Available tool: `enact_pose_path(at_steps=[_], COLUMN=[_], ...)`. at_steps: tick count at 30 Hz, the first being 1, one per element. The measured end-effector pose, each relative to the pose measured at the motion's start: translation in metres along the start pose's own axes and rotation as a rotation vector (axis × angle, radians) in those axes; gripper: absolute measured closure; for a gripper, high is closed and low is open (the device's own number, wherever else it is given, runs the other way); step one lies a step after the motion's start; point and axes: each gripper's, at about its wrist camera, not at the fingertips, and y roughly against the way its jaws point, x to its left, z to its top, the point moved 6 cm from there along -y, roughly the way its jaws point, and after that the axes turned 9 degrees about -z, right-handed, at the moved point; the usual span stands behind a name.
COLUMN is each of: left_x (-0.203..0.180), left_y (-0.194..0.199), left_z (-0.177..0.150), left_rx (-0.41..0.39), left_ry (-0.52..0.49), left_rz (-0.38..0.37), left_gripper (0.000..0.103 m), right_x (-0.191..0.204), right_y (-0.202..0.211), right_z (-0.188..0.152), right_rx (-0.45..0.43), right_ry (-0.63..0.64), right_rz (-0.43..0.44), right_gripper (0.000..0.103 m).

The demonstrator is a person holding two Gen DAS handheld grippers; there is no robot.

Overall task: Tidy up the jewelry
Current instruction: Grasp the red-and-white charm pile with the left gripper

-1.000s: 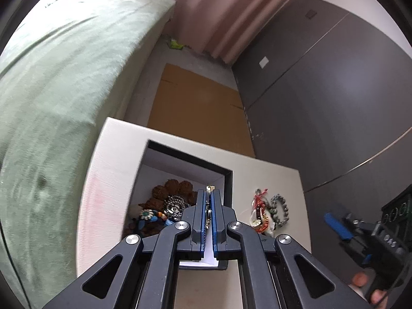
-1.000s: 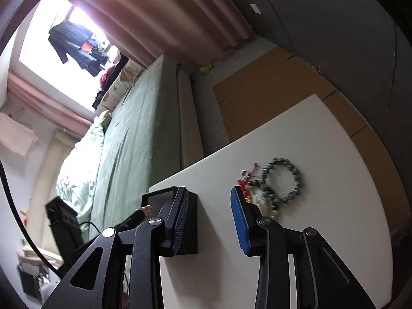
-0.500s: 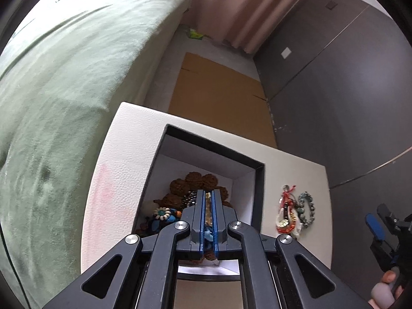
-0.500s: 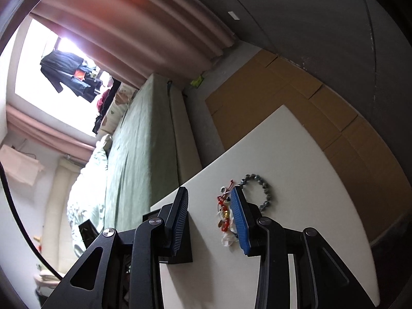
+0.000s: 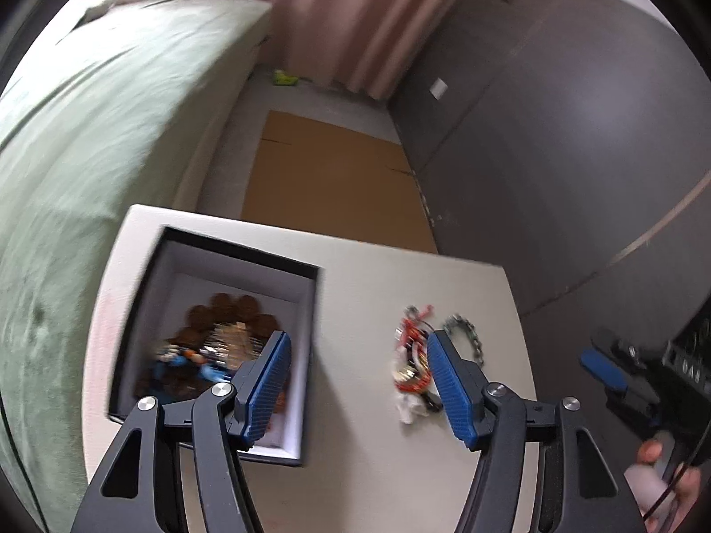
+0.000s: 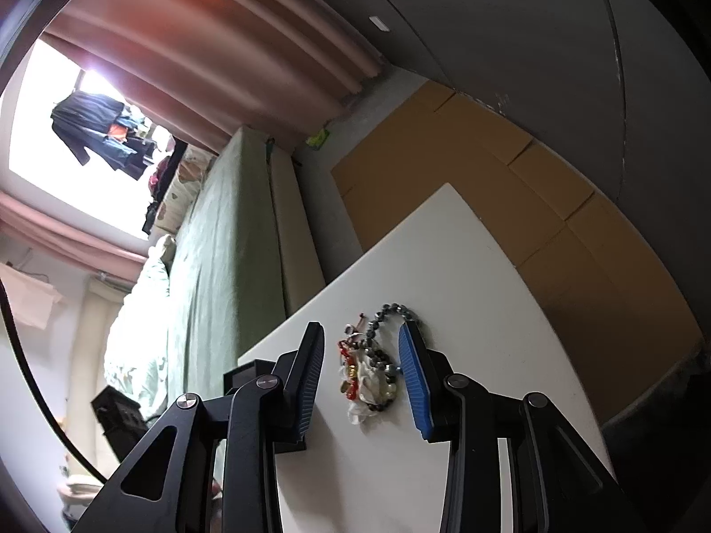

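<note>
A black-rimmed white box (image 5: 306, 306) on the white table (image 5: 364, 479) holds a heap of brown, blue and silver jewelry (image 5: 213, 342). My left gripper (image 5: 360, 388) is open and empty above the table just right of the box. A loose pile of red, white and dark-bead jewelry (image 5: 415, 368) lies on the table to the right of the box. In the right wrist view the same pile (image 6: 369, 368) lies between the open fingers of my right gripper (image 6: 362, 382); whether it touches the pile I cannot tell. The box corner (image 6: 242, 375) shows left of it.
A green bed (image 5: 80, 142) runs along the table's left side. Flat brown cardboard (image 5: 329, 186) lies on the floor beyond the table, by dark grey wardrobe doors (image 5: 577, 133) and pink curtains (image 5: 355, 13). The right gripper and a hand (image 5: 640, 391) show at the right edge.
My left gripper has opened, let its piece drop into the box, and shifted right. My right gripper has moved over the loose pile, which now lies between its fingers.
</note>
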Motion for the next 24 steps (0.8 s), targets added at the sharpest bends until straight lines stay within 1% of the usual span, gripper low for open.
enact_pose_path(at_steps=[4, 8, 10, 11, 13, 15, 17, 20, 22, 24], left_x=[-0.016, -0.033, -0.043, -0.047, -0.053, -0.055, -0.058, -0.06, -0.059, -0.057], left_y=[-0.014, -0.03, -0.041, -0.049, -0.062, -0.071, -0.081, -0.092, -0.1, -0.107], left_z=[-0.001, -0.005, -0.01, -0.012, -0.015, -0.017, -0.016, -0.013, -0.014, -0.015], left_rx=[0.033, 0.052, 0.076, 0.093, 0.115, 0.133, 0.146, 0.155, 0.17, 0.186], left_ry=[-0.03, -0.065, -0.097, -0.113, -0.127, -0.132, -0.129, -0.143, -0.146, -0.142], left_rz=[0.021, 0.037, 0.044, 0.054, 0.063, 0.07, 0.075, 0.108, 0.127, 0.145], left_gripper=[0.039, 0.043, 0.056, 0.059, 0.069, 0.076, 0.077, 0.08, 0.085, 0.086], right_x=[-0.008, -0.016, -0.02, -0.022, -0.025, -0.028, -0.031, -0.035, -0.037, -0.037], right_y=[-0.004, -0.003, -0.004, -0.004, -0.003, -0.002, -0.001, 0.0, 0.0, 0.001], right_z=[0.001, 0.003, 0.005, 0.005, 0.005, 0.006, 0.007, 0.008, 0.008, 0.008], right_rx=[0.018, 0.032, 0.035, 0.038, 0.044, 0.046, 0.045, 0.045, 0.046, 0.047], right_ry=[-0.009, -0.035, -0.044, -0.05, -0.063, -0.072, -0.08, -0.092, -0.106, -0.113], right_rz=[-0.031, -0.017, -0.019, -0.017, -0.009, -0.002, 0.005, 0.008, 0.017, 0.022], right_gripper=[0.066, 0.066, 0.066, 0.066, 0.066, 0.066, 0.066, 0.066, 0.066, 0.066])
